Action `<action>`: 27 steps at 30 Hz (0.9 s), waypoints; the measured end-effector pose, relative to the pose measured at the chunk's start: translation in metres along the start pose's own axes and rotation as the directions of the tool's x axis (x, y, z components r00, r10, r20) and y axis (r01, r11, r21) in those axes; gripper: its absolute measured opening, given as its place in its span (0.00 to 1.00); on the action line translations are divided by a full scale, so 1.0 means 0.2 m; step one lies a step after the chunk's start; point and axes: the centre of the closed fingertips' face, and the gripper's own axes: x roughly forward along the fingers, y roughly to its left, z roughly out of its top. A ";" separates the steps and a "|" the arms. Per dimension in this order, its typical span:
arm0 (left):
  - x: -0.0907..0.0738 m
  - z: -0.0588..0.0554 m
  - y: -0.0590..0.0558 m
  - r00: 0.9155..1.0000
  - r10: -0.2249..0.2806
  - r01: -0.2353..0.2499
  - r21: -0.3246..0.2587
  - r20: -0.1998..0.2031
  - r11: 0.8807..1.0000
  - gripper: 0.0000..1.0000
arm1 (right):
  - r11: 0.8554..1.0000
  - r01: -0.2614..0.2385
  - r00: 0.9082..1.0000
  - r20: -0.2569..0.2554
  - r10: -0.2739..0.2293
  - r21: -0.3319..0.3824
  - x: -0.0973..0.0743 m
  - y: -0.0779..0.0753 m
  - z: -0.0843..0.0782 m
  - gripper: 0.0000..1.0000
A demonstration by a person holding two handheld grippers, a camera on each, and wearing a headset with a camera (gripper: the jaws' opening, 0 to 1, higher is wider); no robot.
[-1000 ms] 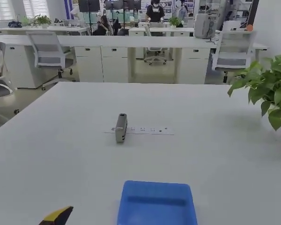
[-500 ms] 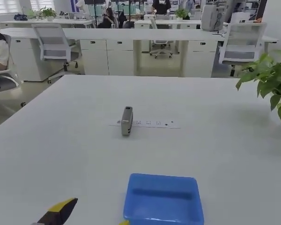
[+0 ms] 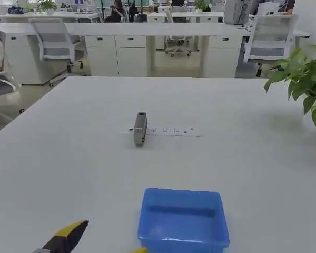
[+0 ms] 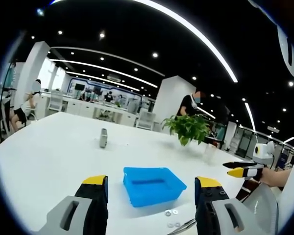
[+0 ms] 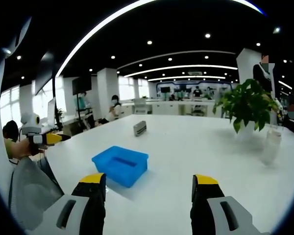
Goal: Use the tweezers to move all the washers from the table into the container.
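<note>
Between the jaws of the left gripper (image 4: 152, 181), which stand wide apart and hold nothing, I see the blue container (image 4: 152, 190) straight ahead. The right gripper (image 5: 148, 179) is likewise spread and empty. Over the last second the head view has pitched down, so the container sits higher in it and shows nearly whole. That is camera motion; nothing on the table (image 3: 242, 158) has shifted. I judge the task not yet started: the container looks empty and the tweezers (image 4: 183, 226) lie unheld. The washers (image 4: 168, 213) are small flat silvery rings. They lie loose on the table just in front of the container's near wall, beside the tweezers.
</note>
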 end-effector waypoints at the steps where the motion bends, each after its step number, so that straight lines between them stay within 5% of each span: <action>1: 0.00 0.00 0.00 1.000 0.000 0.000 0.000 0.000 1.000 0.72 | 1.000 -0.001 1.000 -0.002 0.001 0.000 0.00 0.00 0.00 0.69; 9: 0.00 -0.01 -0.03 0.999 -0.031 0.031 0.026 -0.014 0.999 0.74 | 0.999 -0.034 0.998 -0.052 0.032 -0.022 0.02 0.04 -0.03 0.68; 11: 0.00 0.00 -0.03 0.999 -0.037 0.038 0.082 -0.015 0.996 0.71 | 0.998 -0.045 0.995 -0.087 0.040 -0.051 0.02 0.06 -0.06 0.65; 16: 0.02 -0.08 -0.05 0.989 -0.089 0.093 0.029 -0.118 0.995 0.66 | 0.992 -0.095 0.981 -0.174 0.080 -0.082 0.03 0.08 -0.12 0.58; 18: 0.03 -0.11 -0.08 0.979 -0.133 0.138 0.022 -0.156 0.990 0.59 | 0.989 -0.121 0.973 -0.210 0.101 -0.083 0.03 0.10 -0.15 0.55; 21: 0.05 -0.20 -0.11 0.940 -0.216 0.223 -0.002 -0.262 0.975 0.43 | 0.983 -0.140 0.964 -0.243 0.108 -0.119 0.04 0.13 -0.16 0.45; 22: 0.05 -0.25 -0.14 0.908 -0.276 0.275 -0.047 -0.314 0.960 0.39 | 0.980 -0.153 0.959 -0.258 0.116 -0.128 0.04 0.15 -0.16 0.42; 24: 0.06 -0.30 -0.14 0.885 -0.296 0.298 -0.051 -0.360 0.953 0.32 | 0.978 -0.163 0.954 -0.273 0.123 -0.130 0.04 0.17 -0.17 0.41; 25: 0.06 -0.33 -0.15 0.861 -0.319 0.334 -0.033 -0.397 0.942 0.29 | 0.980 -0.159 0.954 -0.275 0.121 -0.123 0.05 0.17 -0.17 0.40; 27: 0.06 -0.37 -0.16 0.828 -0.332 0.369 -0.006 -0.451 0.929 0.23 | 0.977 -0.178 0.951 -0.276 0.140 -0.117 0.06 0.21 -0.16 0.36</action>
